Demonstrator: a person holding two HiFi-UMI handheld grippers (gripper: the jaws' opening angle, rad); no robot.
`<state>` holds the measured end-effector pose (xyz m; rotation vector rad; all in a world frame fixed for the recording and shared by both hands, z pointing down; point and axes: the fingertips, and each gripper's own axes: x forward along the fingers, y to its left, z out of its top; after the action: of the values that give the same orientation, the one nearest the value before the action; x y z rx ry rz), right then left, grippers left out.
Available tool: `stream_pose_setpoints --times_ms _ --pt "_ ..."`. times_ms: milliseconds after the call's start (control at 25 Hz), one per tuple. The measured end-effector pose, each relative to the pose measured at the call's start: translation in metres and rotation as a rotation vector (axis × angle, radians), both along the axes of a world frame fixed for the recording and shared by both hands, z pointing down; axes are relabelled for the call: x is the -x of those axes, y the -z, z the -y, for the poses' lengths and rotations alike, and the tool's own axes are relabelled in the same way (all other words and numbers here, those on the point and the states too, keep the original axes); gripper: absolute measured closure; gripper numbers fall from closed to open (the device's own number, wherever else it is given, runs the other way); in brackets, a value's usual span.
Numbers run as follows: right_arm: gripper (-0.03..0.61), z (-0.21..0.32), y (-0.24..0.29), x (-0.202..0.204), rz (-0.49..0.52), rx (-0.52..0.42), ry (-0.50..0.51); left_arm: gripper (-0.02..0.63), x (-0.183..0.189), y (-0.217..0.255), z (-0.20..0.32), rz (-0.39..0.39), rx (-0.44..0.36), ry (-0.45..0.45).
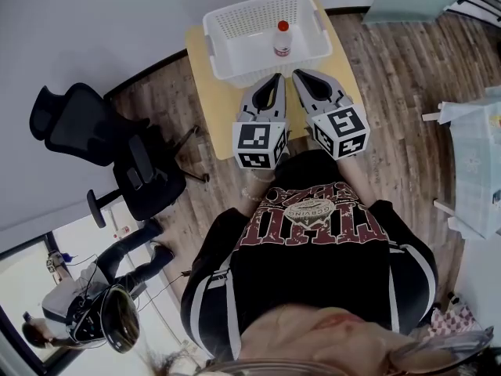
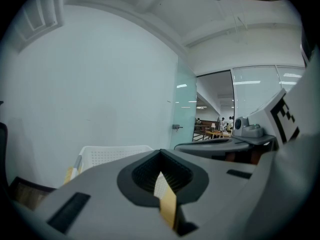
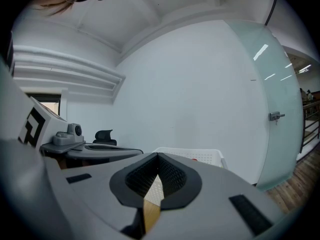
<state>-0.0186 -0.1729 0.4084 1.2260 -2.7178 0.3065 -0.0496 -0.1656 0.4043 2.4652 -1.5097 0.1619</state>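
In the head view my left gripper (image 1: pixel 275 77) and right gripper (image 1: pixel 297 73) are held side by side over the near part of a small yellow table (image 1: pixel 213 112). Their tips reach the near wall of a white perforated basket (image 1: pixel 216 44). Both are shut with nothing between the jaws. In the basket stands a small clear bottle with a red cap (image 1: pixel 282 40). The left gripper view shows the left gripper (image 2: pixel 161 152) shut, with the basket (image 2: pixel 107 156) beyond it. In the right gripper view the right gripper (image 3: pixel 157 155) is shut, again with the basket (image 3: pixel 202 156) behind.
A black office chair (image 1: pixel 102 143) stands left of the table on the wood floor. A white rack (image 1: pixel 477 163) is at the right edge. Another person (image 1: pixel 117 280) is at the lower left. A frosted glass door (image 2: pixel 185 109) lies behind the table, beside a plain wall.
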Motion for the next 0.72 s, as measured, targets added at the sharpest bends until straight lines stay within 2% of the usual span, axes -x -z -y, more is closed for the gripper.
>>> stream_pose_setpoints --times_ms 360,720 --pt "0.561 0.010 -0.006 0.024 -0.002 -0.003 -0.020 0.566 0.022 -0.010 0.010 -0.013 0.013 -0.028" --pt "0.561 0.011 -0.015 0.027 -0.010 0.016 -0.040 0.566 0.027 -0.013 0.014 -0.028 0.018 -0.044"
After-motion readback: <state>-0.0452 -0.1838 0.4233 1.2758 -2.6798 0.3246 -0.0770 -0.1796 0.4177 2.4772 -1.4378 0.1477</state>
